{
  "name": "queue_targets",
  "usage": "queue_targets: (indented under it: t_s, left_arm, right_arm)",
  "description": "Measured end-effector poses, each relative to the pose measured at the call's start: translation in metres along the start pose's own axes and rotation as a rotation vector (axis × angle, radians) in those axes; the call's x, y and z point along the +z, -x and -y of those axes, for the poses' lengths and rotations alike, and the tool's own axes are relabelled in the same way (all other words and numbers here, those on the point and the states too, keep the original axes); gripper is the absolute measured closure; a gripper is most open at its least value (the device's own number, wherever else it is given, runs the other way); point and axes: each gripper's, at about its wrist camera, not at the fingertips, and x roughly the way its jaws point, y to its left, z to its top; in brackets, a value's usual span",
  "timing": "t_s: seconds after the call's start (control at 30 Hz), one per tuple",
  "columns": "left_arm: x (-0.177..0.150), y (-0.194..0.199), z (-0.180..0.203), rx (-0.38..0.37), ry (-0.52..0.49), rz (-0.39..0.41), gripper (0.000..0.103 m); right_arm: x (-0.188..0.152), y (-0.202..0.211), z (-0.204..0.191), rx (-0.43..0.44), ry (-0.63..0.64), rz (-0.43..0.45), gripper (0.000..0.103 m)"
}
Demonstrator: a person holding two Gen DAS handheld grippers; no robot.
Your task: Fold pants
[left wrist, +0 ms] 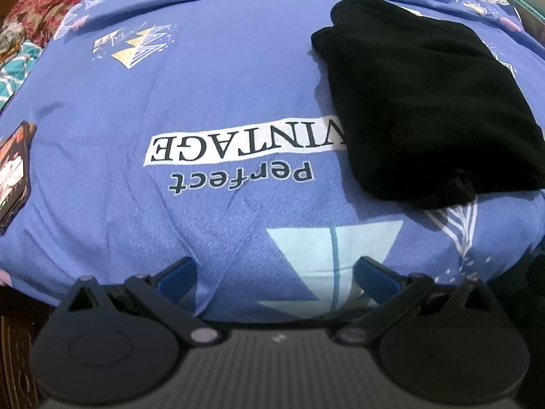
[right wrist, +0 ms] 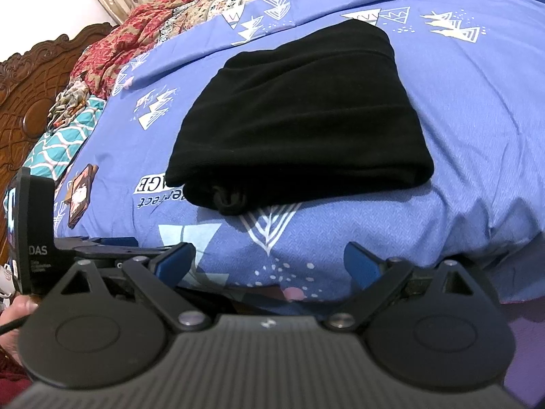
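Note:
The black pants (left wrist: pixel 425 102) lie folded into a compact rectangle on the blue printed bedsheet (left wrist: pixel 204 102), at the right in the left wrist view. In the right wrist view the folded pants (right wrist: pixel 299 116) lie in the middle, ahead of the gripper. My left gripper (left wrist: pixel 276 279) is open and empty, held over the bed's near edge, left of and short of the pants. My right gripper (right wrist: pixel 269 266) is open and empty, at the bed's near edge just short of the pants. The left gripper's body (right wrist: pixel 37 231) shows at the left of the right wrist view.
A phone (left wrist: pixel 13 177) lies on the sheet at the left; it also shows in the right wrist view (right wrist: pixel 80 197). Red patterned and teal blankets (right wrist: pixel 112 51) are bunched at the far left by a carved wooden headboard (right wrist: pixel 30 85).

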Motion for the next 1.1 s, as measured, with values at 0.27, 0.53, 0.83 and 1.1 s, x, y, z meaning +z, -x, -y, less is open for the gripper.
queue_targets:
  t_s: [0.27, 0.53, 0.83, 1.1]
  left_arm:
    - [0.0005, 0.0022, 0.0010, 0.007, -0.004, 0.007, 0.000]
    - [0.0009, 0.0010, 0.0006, 0.007, -0.006, -0.001, 0.000]
    - [0.0013, -0.0013, -0.0012, 0.005, -0.003, -0.007, 0.000]
    - [0.0009, -0.0032, -0.0014, 0.002, 0.006, -0.015, 0.000]
  right_arm:
    - [0.0001, -0.0001, 0.0006, 0.000, 0.000, -0.001, 0.006]
    - [0.0003, 0.0001, 0.0008, 0.001, 0.000, -0.001, 0.006]
    - [0.0002, -0.0002, 0.0014, 0.001, -0.002, -0.002, 0.006]
    - [-0.0001, -0.0007, 0.0018, 0.001, -0.004, -0.003, 0.006]
